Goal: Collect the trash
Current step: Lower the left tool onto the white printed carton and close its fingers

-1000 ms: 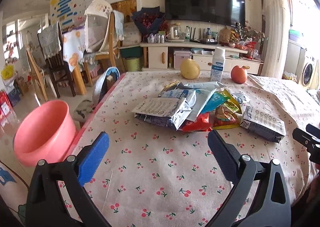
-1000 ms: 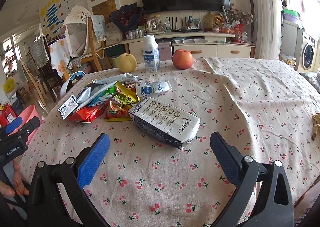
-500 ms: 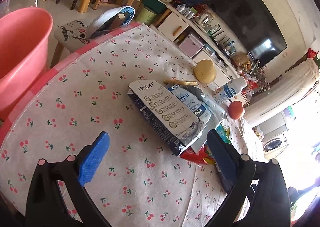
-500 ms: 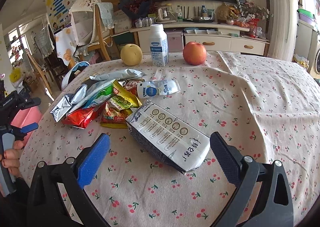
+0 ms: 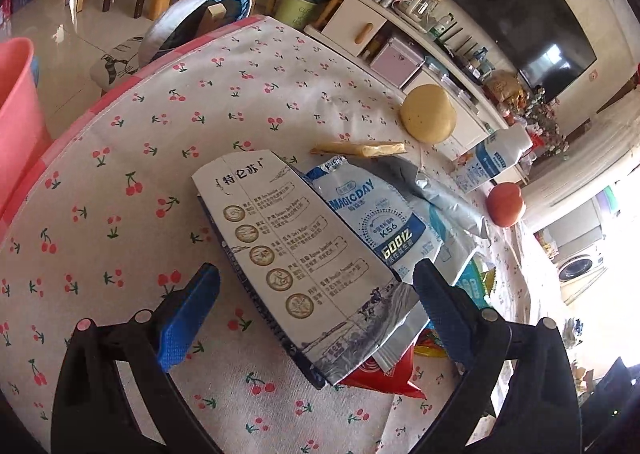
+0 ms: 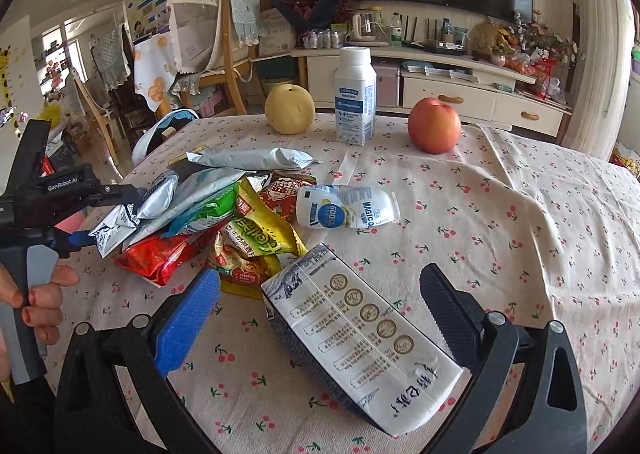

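Left wrist view shows the left gripper (image 5: 312, 302) has swung down over the carton (image 5: 296, 254) near the table's (image 5: 120, 142) left edge, jaws wide (right gripper (image 6: 320, 304) likewise), apparently poised to pinch.

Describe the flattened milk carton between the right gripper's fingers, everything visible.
The carton is a crushed white paperboard pack with dark blue sides, a row of round gold icons and Chinese print. It lies flat on the cherry-print tablecloth, slanting away from the camera, its far end beside the wrapper pile. The right gripper straddles it, open, not visibly touching.
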Demonstrator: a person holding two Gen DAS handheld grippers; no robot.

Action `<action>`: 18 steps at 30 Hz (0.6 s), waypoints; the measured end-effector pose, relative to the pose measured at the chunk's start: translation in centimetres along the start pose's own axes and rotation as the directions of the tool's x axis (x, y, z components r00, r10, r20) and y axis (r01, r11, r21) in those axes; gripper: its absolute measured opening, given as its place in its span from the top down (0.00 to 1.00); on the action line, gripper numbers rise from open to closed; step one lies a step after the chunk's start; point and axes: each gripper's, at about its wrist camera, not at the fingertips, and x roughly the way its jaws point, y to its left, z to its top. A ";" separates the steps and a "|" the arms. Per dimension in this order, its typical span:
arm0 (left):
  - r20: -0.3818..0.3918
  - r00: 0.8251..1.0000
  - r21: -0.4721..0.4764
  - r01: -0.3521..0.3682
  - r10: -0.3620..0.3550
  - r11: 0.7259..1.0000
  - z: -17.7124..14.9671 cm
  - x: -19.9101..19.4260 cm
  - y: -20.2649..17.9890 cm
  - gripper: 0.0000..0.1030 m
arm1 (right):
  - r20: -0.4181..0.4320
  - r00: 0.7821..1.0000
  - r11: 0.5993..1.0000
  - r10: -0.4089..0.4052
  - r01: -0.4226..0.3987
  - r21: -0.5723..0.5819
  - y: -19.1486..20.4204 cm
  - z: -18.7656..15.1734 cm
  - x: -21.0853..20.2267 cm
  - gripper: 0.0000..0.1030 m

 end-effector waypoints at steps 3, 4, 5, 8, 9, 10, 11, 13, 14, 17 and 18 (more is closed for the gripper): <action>0.020 1.000 0.026 -0.017 0.017 1.000 -0.2 0.4 -0.5 0.14 | -0.013 1.000 1.000 0.014 -0.014 -0.006 0.2 0.2 0.7 0.04; 0.023 0.999 0.033 -0.022 0.021 0.999 -0.2 0.3 -0.6 0.15 | -0.015 1.000 1.000 0.013 -0.013 -0.009 0.2 0.3 0.9 0.04; 0.027 0.999 0.043 -0.027 0.025 0.999 -0.2 0.3 -0.7 0.20 | -0.019 1.000 1.000 0.011 -0.012 -0.010 0.1 0.3 1.1 0.04; 0.042 0.998 0.062 -0.058 0.056 0.996 -0.3 0.0 -0.8 0.32 | -0.033 0.999 1.000 0.014 -0.013 0.006 -0.4 0.4 1.5 0.04; 0.044 0.997 0.066 -0.059 0.057 0.996 -0.4 -0.1 -0.7 0.33 | -0.037 0.999 1.000 0.014 -0.013 0.013 -0.6 0.4 1.6 0.04; 0.047 0.997 0.068 -0.060 0.057 0.996 -0.4 -0.1 -0.7 0.34 | -0.040 0.999 1.000 0.017 -0.017 0.020 -0.8 0.3 1.6 0.04; 0.049 0.997 0.071 -0.062 0.059 0.996 -0.5 -0.2 -0.6 0.35 | -0.043 0.999 1.000 0.020 -0.019 0.024 -0.9 0.3 1.6 0.04; 0.051 0.997 0.084 -0.068 0.064 0.994 -0.7 -0.5 -0.7 0.36 | -0.047 0.999 1.000 0.019 -0.018 0.025 -1.1 0.3 1.7 0.04; 0.051 0.997 0.090 -0.065 0.061 0.994 -0.8 -0.7 -0.7 0.36 | -0.049 0.999 1.000 0.018 -0.017 0.024 -1.2 0.2 1.8 0.04; 0.056 0.997 0.103 -0.052 0.046 0.993 -1.2 -1.4 -0.6 0.37 | -0.063 0.998 0.999 0.017 -0.015 0.029 -1.6 0.2 2.0 0.04; 0.058 0.998 0.110 -0.046 0.040 0.993 -1.3 -1.6 -0.6 0.37 | -0.066 0.998 0.999 0.013 -0.011 0.031 -1.8 0.1 2.1 0.04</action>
